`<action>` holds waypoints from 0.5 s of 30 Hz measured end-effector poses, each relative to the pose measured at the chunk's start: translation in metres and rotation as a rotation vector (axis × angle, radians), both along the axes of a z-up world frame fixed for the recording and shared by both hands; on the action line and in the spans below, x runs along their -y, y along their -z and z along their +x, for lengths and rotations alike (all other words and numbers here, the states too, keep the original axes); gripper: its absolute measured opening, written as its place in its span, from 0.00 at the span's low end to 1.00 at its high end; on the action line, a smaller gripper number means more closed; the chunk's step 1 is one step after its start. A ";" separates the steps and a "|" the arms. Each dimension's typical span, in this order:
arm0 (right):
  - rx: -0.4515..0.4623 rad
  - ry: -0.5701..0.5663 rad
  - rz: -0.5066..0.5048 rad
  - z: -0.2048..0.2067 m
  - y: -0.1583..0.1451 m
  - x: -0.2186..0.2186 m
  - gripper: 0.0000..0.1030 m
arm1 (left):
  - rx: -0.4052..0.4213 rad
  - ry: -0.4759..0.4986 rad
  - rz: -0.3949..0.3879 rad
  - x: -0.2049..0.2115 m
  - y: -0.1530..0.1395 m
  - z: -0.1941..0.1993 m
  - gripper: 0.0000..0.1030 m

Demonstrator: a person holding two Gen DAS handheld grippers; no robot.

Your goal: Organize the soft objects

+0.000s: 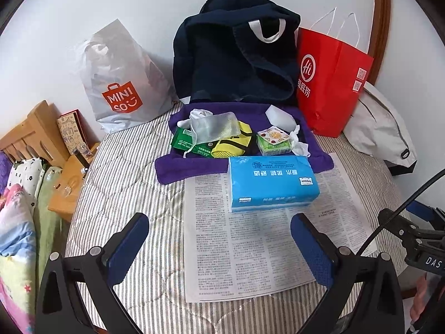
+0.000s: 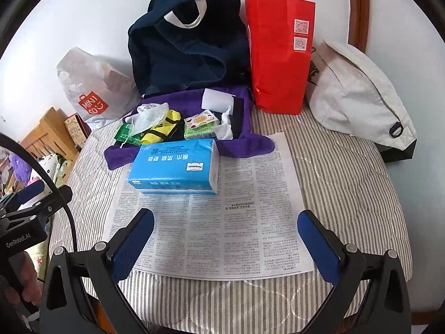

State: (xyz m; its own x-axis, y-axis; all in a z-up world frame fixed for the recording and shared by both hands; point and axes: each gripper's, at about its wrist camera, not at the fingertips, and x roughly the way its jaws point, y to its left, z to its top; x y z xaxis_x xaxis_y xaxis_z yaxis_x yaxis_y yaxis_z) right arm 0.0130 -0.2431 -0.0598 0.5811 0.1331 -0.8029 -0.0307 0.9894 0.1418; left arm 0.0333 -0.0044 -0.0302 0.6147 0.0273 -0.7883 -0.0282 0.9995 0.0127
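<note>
Both claws, left claw and right claw, hang spread apart and empty over the newspaper on the bed. The blue tissue pack lies ahead, overlapping the purple towel. Risk: a one-sided pinch could crumple the soft wrapper or drag the newspaper.

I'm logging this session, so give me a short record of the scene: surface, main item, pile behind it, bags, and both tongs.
surface: striped quilt with a newspaper sheet
main item: blue tissue pack on the newspaper's far end
pile: small soft items on a purple towel
bags: navy tote, red paper bag, white plastic bag
left tongs: open, empty
right tongs: open, empty
</note>
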 end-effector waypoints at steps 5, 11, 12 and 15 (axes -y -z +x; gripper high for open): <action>-0.005 0.003 0.001 0.000 0.001 0.001 0.99 | 0.002 -0.002 -0.003 0.001 -0.002 0.001 1.00; -0.006 -0.003 0.000 0.000 0.001 0.001 0.99 | 0.008 0.009 0.003 0.005 -0.004 0.000 1.00; -0.006 -0.007 0.000 0.001 0.001 0.000 0.99 | 0.007 0.008 0.005 0.005 -0.004 0.000 1.00; -0.003 -0.008 0.003 0.000 0.001 0.000 0.99 | 0.007 0.007 0.005 0.005 -0.004 0.000 1.00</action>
State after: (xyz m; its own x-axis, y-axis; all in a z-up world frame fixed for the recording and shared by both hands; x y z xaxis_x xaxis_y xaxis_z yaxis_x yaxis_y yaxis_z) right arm 0.0131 -0.2429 -0.0607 0.5773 0.1396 -0.8045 -0.0378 0.9888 0.1445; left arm 0.0331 -0.0092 -0.0258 0.6205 0.0269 -0.7837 -0.0212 0.9996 0.0176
